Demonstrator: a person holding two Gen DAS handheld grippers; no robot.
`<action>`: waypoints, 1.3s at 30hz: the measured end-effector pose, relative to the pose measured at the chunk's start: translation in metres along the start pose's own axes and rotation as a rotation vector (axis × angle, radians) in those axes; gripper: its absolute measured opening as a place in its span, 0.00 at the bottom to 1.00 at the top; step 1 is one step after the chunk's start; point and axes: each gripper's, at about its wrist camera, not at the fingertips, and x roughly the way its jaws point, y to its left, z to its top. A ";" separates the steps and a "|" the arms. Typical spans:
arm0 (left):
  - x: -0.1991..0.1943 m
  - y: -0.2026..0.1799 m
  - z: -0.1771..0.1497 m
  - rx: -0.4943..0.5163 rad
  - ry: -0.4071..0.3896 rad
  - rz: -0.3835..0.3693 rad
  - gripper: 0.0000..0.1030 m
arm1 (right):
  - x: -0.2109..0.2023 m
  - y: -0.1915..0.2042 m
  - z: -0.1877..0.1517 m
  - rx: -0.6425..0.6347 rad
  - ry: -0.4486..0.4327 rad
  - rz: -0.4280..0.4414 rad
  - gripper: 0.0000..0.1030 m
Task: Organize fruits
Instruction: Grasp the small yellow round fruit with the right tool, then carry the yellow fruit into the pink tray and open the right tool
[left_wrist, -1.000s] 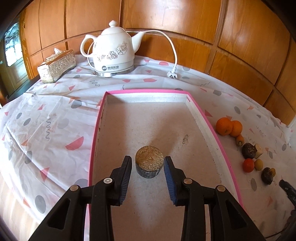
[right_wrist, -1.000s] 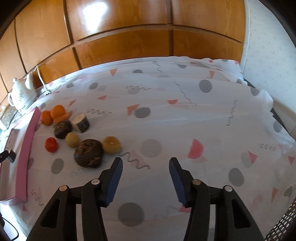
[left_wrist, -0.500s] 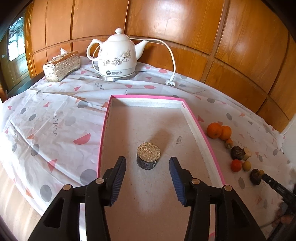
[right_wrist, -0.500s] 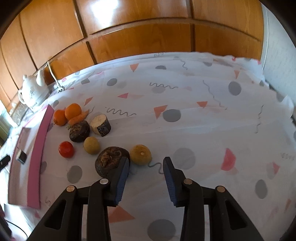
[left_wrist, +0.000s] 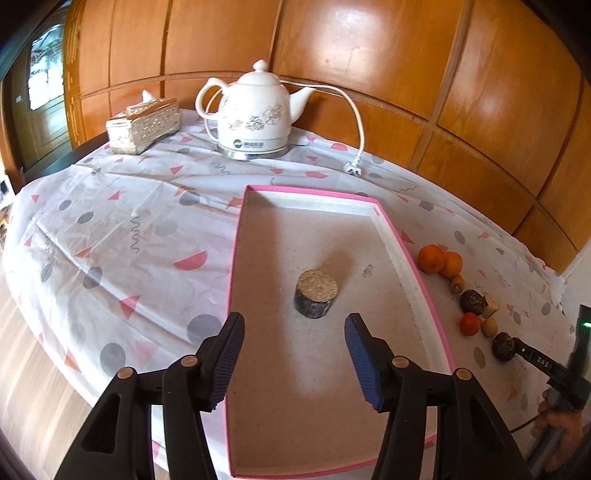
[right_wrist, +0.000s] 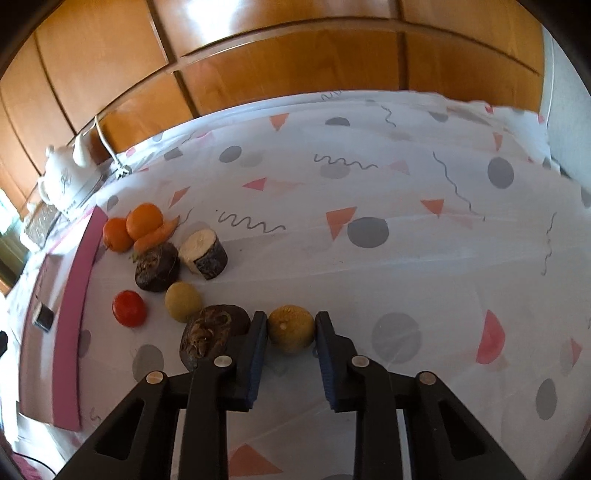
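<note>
A pink-rimmed tray (left_wrist: 233, 258) holds one short round piece with a speckled golden top (left_wrist: 317, 293). My left gripper (left_wrist: 293, 320) hangs just short of it, its jaws opening, with nothing between them. To the right of the tray several fruits lie on the cloth: two oranges (right_wrist: 144, 220), a carrot (right_wrist: 157, 236), a cut white-faced piece (right_wrist: 203, 253), a dark round one (right_wrist: 157, 269), a red tomato (right_wrist: 128, 308) and a small yellow one (right_wrist: 183, 301). My right gripper (right_wrist: 291, 319) is shut on a yellow-brown round fruit (right_wrist: 291, 330), beside a dark wrinkled fruit (right_wrist: 212, 332).
A white kettle (left_wrist: 255, 114) with its cord and plug (left_wrist: 352, 170) and a silver tissue box (left_wrist: 142, 125) stand at the back by the wooden wall. The patterned cloth drops off the table edge at the left, with floor below.
The left gripper drew back from the round piece in the tray and its jaws spread. The right gripper moved in on the fruits and closed around the yellow-brown one.
</note>
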 end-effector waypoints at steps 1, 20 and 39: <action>-0.001 0.002 0.000 -0.004 -0.001 0.004 0.56 | -0.001 -0.001 0.000 0.002 -0.002 0.002 0.25; -0.008 0.038 -0.003 -0.099 -0.028 0.062 0.64 | -0.042 0.154 -0.001 -0.440 -0.024 0.330 0.25; -0.007 0.044 -0.008 -0.116 -0.014 0.059 0.69 | 0.015 0.256 -0.034 -0.678 0.117 0.308 0.26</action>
